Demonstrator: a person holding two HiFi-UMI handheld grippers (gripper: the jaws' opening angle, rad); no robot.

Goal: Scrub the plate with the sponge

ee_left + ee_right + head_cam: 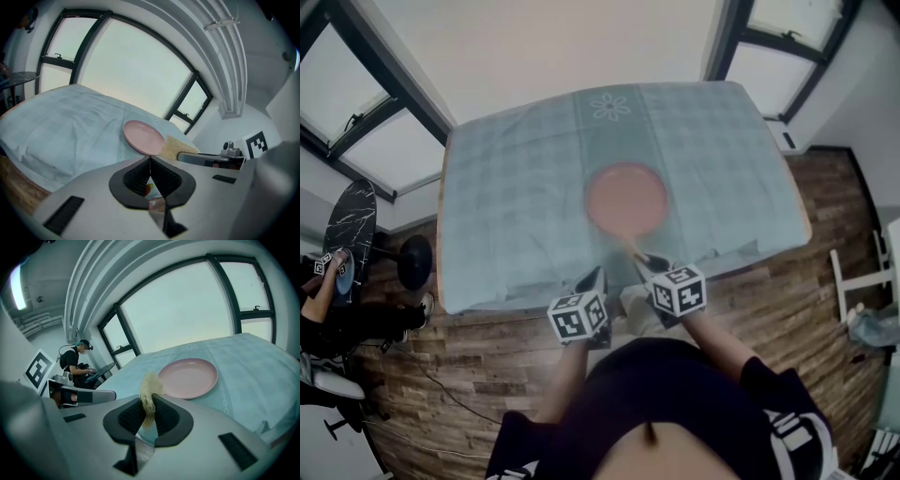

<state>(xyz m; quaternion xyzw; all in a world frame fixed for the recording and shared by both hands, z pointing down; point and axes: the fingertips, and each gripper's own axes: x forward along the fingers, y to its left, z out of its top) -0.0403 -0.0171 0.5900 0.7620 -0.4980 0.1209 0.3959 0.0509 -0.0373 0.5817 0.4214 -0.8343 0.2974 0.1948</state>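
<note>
A round pink plate [625, 198] lies empty on the pale blue checked tablecloth [516, 187], a little right of the table's middle. My right gripper [645, 265] is shut on a flat yellowish sponge [150, 391], which sticks up between its jaws just short of the plate's near rim [188, 378]. In the left gripper view the sponge [177, 146] shows beside the plate [144, 136]. My left gripper [594, 277] hovers at the table's near edge, left of the right one, with its jaws pressed together and nothing in them.
The table's near edge [525, 300] runs just under both grippers, with wooden floor [459, 366] below. A person [77, 363] sits at a small dark side table [349, 230] to the left. Windows [197, 310] stand beyond the table's far side.
</note>
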